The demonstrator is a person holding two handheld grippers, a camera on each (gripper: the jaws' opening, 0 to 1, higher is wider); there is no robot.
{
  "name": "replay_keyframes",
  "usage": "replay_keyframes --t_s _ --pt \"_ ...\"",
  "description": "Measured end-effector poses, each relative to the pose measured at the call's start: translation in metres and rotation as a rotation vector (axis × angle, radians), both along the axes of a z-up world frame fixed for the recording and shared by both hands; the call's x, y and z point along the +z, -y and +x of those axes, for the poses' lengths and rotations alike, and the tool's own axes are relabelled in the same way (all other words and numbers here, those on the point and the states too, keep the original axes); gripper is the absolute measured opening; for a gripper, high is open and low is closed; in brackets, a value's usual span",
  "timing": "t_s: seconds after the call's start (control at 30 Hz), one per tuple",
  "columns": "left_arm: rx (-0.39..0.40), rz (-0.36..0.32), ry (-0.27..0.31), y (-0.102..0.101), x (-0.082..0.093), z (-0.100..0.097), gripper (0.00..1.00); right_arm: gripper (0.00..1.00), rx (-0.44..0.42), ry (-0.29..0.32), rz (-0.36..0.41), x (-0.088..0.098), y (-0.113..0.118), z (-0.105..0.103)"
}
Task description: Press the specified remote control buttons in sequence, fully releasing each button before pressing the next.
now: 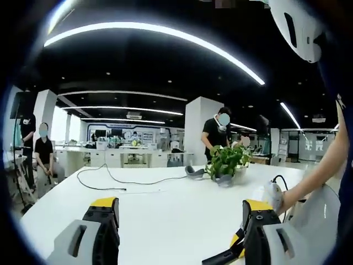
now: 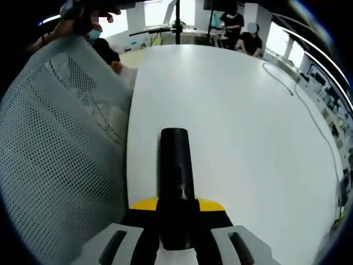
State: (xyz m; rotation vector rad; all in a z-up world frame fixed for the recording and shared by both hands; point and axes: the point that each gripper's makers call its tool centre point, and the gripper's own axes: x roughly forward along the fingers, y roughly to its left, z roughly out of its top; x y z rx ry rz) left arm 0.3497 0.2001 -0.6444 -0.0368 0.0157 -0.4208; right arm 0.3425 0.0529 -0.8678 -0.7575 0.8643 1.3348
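1. The remote control (image 2: pixel 176 182) is sitting clamped in the right gripper (image 2: pixel 176 232) — long black stick, poking straight out ahead over the white table (image 2: pixel 231 138). The jaws are pinching it at its near end, with the far end hanging free above the tabletop.
2. Handling-wise I'm guessing it's light, rigid plastic with a smooth, slightly slick shell. It shouldn't flex, but with the grip at one end it could pivot or slide when a button gets pushed. The buttons are too dark to make out in the right gripper view.
3. Best place to hold, I'd say, is by the long side edges near the back, like it's being held now, leaving the top face open for pressing.
4. The left gripper (image 1: pixel 176 232) is hovering level above the table, pointing across it toward a potted plant (image 1: pixel 227 162) and a loose black cable (image 1: pixel 124 181). Its jaws are spread wide, with nothing between them.
5. A white mesh chair back (image 2: pixel 60 160) is crowding the left side of the right gripper view, just beside the table edge.
6. My read — the left one is going to be doing the pressing, so it needs to swing over toward the remote and bring one fingertip down squarely, with the right holding steady.
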Motion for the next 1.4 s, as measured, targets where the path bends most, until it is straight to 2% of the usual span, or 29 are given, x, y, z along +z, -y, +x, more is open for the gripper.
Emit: replay_keyframes --t_s 0.13,0.27,0.37,0.4,0.43,0.77,1.07,1.4 --pt "-0.005 -0.014 -0.009 0.003 0.001 0.0 0.98 0.2 0.015 0.003 -0.008 0.0 0.0 0.007" --pt "-0.007 0.01 -0.009 0.004 0.0 -0.001 0.96 0.2 0.016 0.006 -0.011 0.0 0.0 0.019" --pt "-0.006 0.009 -0.005 0.003 0.001 -0.002 0.96 0.21 0.049 0.005 -0.027 -0.001 0.001 0.027" --pt "-0.005 0.008 -0.004 0.002 0.001 -0.002 0.96 0.21 0.071 0.032 -0.038 -0.001 0.001 0.032" --pt "-0.01 0.004 0.0 0.002 0.001 -0.002 0.96 0.21 0.062 0.013 -0.034 -0.001 0.0 0.033" --pt "-0.017 0.026 -0.014 0.002 -0.005 -0.003 0.95 0.21 0.077 0.018 -0.041 -0.001 0.002 0.059" --pt "-0.015 0.052 -0.06 0.002 -0.015 -0.001 0.94 0.21 0.086 0.013 -0.066 -0.002 0.005 0.091" --pt "-0.041 0.085 -0.079 0.011 -0.018 -0.001 0.94 0.21 0.087 0.009 -0.088 -0.002 0.013 0.125"
